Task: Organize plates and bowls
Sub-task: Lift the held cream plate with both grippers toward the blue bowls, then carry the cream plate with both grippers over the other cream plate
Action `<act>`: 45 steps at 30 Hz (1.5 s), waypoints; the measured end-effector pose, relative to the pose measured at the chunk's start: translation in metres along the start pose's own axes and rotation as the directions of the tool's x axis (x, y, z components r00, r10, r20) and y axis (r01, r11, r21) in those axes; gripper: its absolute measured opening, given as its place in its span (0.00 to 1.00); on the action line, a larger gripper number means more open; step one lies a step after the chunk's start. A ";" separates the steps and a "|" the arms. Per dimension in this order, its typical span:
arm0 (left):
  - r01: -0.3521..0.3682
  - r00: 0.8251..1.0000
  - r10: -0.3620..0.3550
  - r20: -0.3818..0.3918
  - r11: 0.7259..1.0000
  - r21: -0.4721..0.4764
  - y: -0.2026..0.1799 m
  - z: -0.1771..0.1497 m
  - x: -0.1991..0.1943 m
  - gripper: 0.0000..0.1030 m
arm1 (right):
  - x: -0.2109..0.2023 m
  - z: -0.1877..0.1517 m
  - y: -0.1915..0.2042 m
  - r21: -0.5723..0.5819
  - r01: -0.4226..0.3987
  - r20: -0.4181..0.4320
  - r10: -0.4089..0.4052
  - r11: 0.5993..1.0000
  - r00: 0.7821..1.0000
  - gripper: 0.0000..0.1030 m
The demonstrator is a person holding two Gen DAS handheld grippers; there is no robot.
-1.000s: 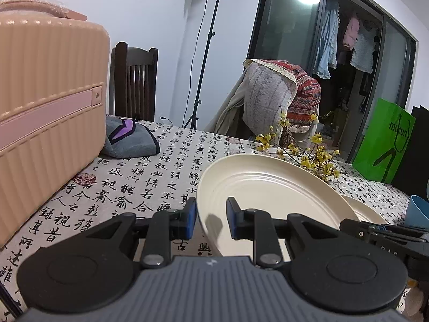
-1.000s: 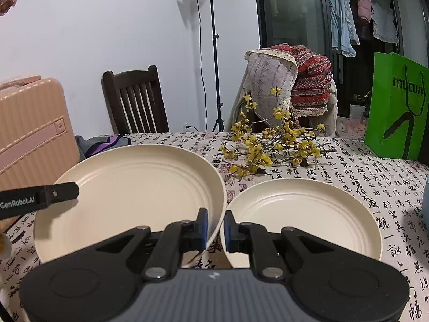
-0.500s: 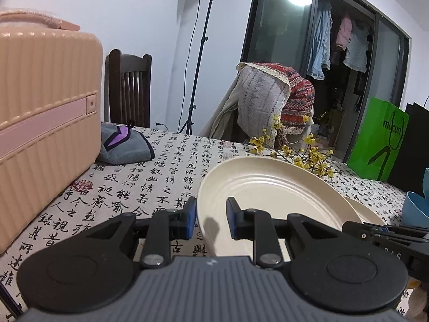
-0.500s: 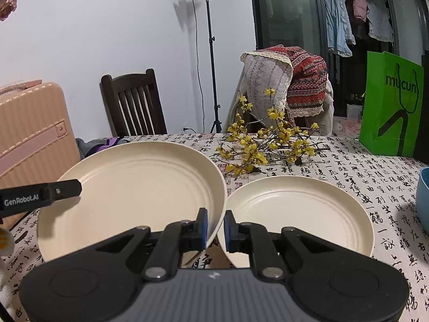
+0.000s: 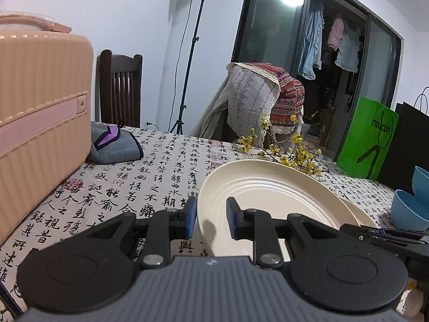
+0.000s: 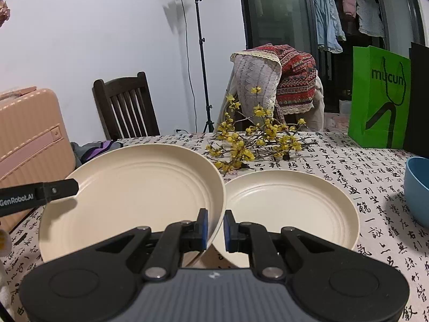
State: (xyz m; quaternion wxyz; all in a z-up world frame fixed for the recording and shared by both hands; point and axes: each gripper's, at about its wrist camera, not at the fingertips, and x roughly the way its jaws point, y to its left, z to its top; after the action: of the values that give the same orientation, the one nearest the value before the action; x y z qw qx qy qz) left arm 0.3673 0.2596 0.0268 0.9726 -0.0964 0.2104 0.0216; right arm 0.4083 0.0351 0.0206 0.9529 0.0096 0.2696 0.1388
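Observation:
A large cream plate (image 6: 134, 196) is held off the table and tilted, with a gripper on each side. My left gripper (image 5: 211, 214) is shut on its left rim, and the plate (image 5: 268, 196) stretches away to the right. My right gripper (image 6: 215, 228) is shut on its right rim. One left finger (image 6: 40, 193) shows at the plate's far side. A smaller cream plate (image 6: 289, 209) lies flat on the tablecloth just right of it, partly under the large plate's edge. A blue bowl (image 6: 418, 187) sits at the far right; in the left wrist view two blue bowls (image 5: 410, 209) appear there.
A pink suitcase (image 5: 40, 120) stands on the table's left side with a grey and purple cloth (image 5: 115, 145) beside it. A branch of yellow flowers (image 6: 252, 145) lies behind the plates. A green paper bag (image 6: 378, 96) stands at the back right. Chairs line the table's far edge.
Both grippers keep their hold on the large plate. The views have shifted only slightly, and the blue bowl has come into the right edge of the right wrist view.

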 end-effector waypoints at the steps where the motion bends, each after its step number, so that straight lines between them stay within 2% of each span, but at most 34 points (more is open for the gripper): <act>1: 0.002 1.000 -0.002 0.000 1.000 0.001 -0.001 -0.001 -0.001 0.23 | -0.001 0.000 -0.001 0.004 0.001 -0.001 -0.001 1.000 1.000 0.11; 24: 0.050 0.999 -0.050 -0.010 0.998 0.024 -0.016 -0.005 -0.010 0.23 | -0.026 -0.010 -0.019 0.063 0.013 -0.002 -0.013 0.998 1.000 0.11; 45: 0.043 0.999 -0.043 -0.011 0.998 0.042 -0.037 -0.010 -0.037 0.23 | -0.059 -0.017 -0.034 0.090 0.002 0.022 -0.004 0.996 1.000 0.11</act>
State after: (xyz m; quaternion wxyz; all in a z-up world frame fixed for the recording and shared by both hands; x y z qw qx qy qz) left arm 0.3328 0.2216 0.0401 0.9735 -0.0807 0.2138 -0.0044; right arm 0.3602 -0.0143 0.0326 0.9546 0.0539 0.2648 0.1249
